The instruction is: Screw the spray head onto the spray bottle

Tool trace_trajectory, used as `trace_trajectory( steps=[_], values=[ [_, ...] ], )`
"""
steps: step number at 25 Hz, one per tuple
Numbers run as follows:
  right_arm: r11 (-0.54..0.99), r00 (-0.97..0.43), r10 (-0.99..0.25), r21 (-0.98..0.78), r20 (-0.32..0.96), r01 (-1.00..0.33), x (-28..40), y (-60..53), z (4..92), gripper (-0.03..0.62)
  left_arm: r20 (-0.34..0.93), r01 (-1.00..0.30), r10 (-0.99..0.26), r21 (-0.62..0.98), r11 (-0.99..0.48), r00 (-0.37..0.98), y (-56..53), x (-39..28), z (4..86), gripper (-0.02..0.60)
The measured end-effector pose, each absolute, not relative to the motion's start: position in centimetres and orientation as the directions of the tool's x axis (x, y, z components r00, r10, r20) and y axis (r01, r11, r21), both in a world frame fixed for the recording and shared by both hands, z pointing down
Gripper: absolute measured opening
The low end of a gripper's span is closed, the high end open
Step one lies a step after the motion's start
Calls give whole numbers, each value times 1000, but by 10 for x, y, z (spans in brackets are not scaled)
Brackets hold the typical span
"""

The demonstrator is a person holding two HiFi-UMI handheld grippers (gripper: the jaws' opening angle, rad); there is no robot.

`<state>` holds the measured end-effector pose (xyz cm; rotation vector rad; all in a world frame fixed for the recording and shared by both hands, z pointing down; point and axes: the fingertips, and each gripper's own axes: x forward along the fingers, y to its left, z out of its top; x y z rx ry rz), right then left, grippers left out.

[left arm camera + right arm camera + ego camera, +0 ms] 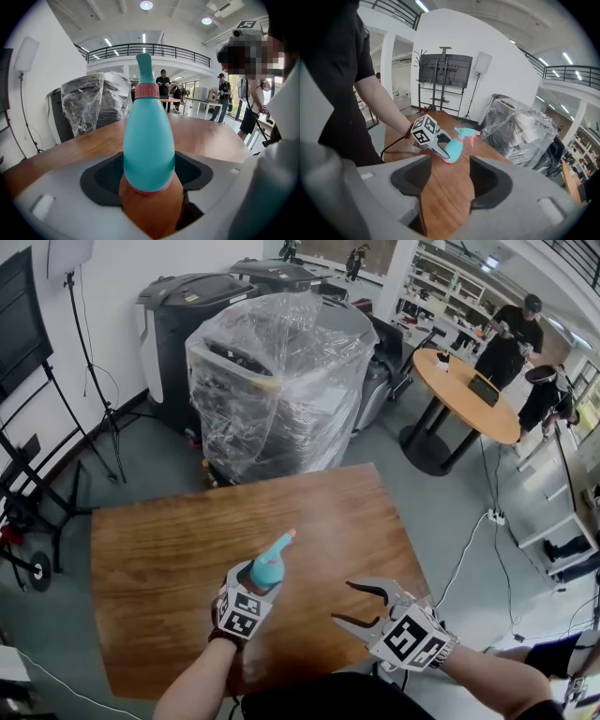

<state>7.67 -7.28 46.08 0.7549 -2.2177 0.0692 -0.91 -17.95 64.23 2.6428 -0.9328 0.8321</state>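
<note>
A teal spray bottle (267, 570) with a pink collar and a teal spray head (280, 542) on top stands between the jaws of my left gripper (260, 583), which is shut on its lower body. The left gripper view has the bottle (148, 145) filling the gap between the jaws, the collar (147, 90) and the head (144, 65) rising above. In the right gripper view the bottle (453, 149) sits low over the wooden table (440, 201), leaning slightly. My right gripper (342, 602) hangs to the right of the bottle, open, with nothing between its jaws (449, 180).
The brown wooden table (169, 540) has its near edge by my arms. Beyond its far edge stands a plastic-wrapped machine (272, 381). A round table (464, 395) with people is at the far right, and a light stand (89, 352) at the left.
</note>
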Motion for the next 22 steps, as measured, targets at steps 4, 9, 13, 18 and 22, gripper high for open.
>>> trace_trajectory(
  steps=[4,9,13,18,22],
  values=[
    [824,-547,-488,152,680,-546,65,-70,464,242,604,-626,-500,-3,-780,620,-177,-11,646,360],
    [818,-571,-493,127,657,-560,55,-70,465,241,627,-627,-486,4,-779,608,-175,-14,648,380],
    [790,-588,-522,91,618,-606,50,-76,465,210,622,-656,-515,-2,-755,590,-167,-32,635,394],
    [756,-610,-570,61,551,-651,43,-85,466,70,550,-709,-601,-22,-705,580,-145,-50,582,257],
    [736,-630,-578,-2,519,-677,36,-88,475,-8,476,-725,-636,2,-689,607,-120,-40,534,156]
  ],
)
